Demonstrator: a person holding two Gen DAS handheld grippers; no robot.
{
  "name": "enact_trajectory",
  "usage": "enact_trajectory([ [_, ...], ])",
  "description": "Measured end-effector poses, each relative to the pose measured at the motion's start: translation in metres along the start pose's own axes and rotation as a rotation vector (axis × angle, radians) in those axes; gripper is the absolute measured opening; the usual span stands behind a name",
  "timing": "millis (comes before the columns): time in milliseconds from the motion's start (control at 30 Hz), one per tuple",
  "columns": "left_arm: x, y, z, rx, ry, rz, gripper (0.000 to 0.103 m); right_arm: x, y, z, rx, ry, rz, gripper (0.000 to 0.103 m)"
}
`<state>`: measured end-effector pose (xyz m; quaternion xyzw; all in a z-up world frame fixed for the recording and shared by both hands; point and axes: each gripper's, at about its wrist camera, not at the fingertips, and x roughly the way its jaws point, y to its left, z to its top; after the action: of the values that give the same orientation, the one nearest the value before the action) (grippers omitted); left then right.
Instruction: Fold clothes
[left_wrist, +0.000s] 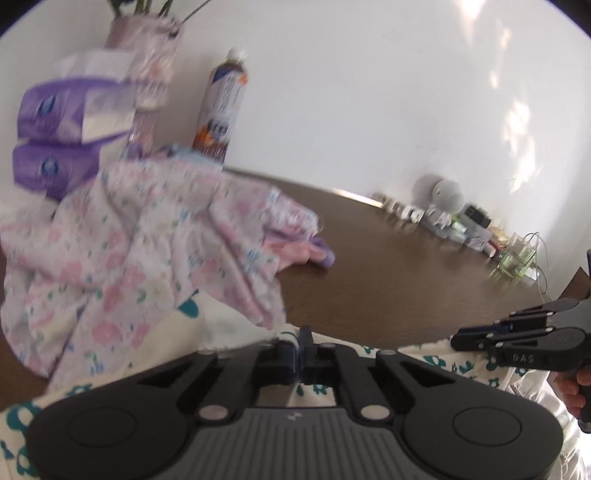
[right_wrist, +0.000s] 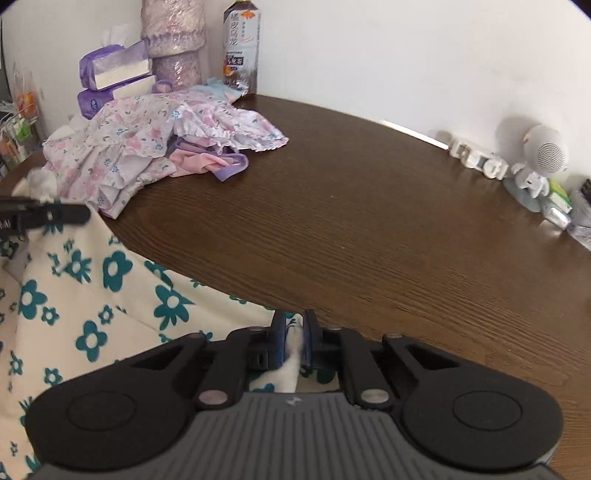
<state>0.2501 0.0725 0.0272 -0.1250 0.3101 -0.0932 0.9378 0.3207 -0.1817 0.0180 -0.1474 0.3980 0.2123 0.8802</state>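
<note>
A cream garment with teal flowers hangs over the near edge of the brown table, stretched between both grippers; the right gripper pinches a white fold of it between closed fingers; the left gripper is likewise clamped on its edge, fingers pressed together. Farther back on the table lies a heap of pink floral clothes; behind it stand purple tissue packs and a drink carton against the white wall; small white figurines sit at the right.
</note>
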Motion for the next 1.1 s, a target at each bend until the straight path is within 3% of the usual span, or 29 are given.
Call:
enact_trajectory([
  [133,0.012,0.006,-0.002,-0.068,0.109,0.020,0.016,-0.010,-0.001,-0.003,0.030,-0.036,0.014,0.016],
  [200,-0.002,0.010,-0.004,-0.068,0.122,-0.009,0.047,-0.032,-0.003,-0.008,0.053,-0.067,0.041,0.028],
  [233,-0.011,0.011,-0.005,-0.057,0.127,-0.019,0.049,-0.045,-0.003,-0.011,0.053,-0.083,0.052,0.030],
  [300,-0.033,0.011,-0.009,-0.002,0.136,-0.022,0.049,-0.072,0.002,-0.021,0.028,-0.108,0.071,0.040],
  [433,-0.074,0.006,-0.023,0.171,0.157,0.054,0.049,-0.109,0.013,-0.050,0.009,-0.104,0.118,0.044],
  [633,-0.111,0.005,-0.043,0.349,0.098,0.283,0.051,-0.124,0.034,-0.101,0.034,-0.071,0.119,0.044],
  [700,-0.108,0.009,-0.043,0.356,0.090,0.340,0.052,-0.122,0.037,-0.111,0.063,-0.070,0.127,0.044],
  [867,-0.078,0.023,-0.042,0.309,0.165,0.422,0.053,-0.121,0.044,-0.124,0.096,-0.082,0.112,0.045],
  [1033,-0.086,0.032,-0.043,0.231,0.145,0.437,0.054,-0.124,0.045,-0.135,0.108,-0.083,0.092,0.046],
  [1067,-0.086,0.032,-0.043,0.228,0.146,0.433,0.052,-0.122,0.043,-0.138,0.115,-0.081,0.097,0.046],
  [1100,-0.085,0.031,-0.043,0.229,0.153,0.417,0.036,-0.122,0.043,-0.138,0.121,-0.080,0.101,0.046],
])
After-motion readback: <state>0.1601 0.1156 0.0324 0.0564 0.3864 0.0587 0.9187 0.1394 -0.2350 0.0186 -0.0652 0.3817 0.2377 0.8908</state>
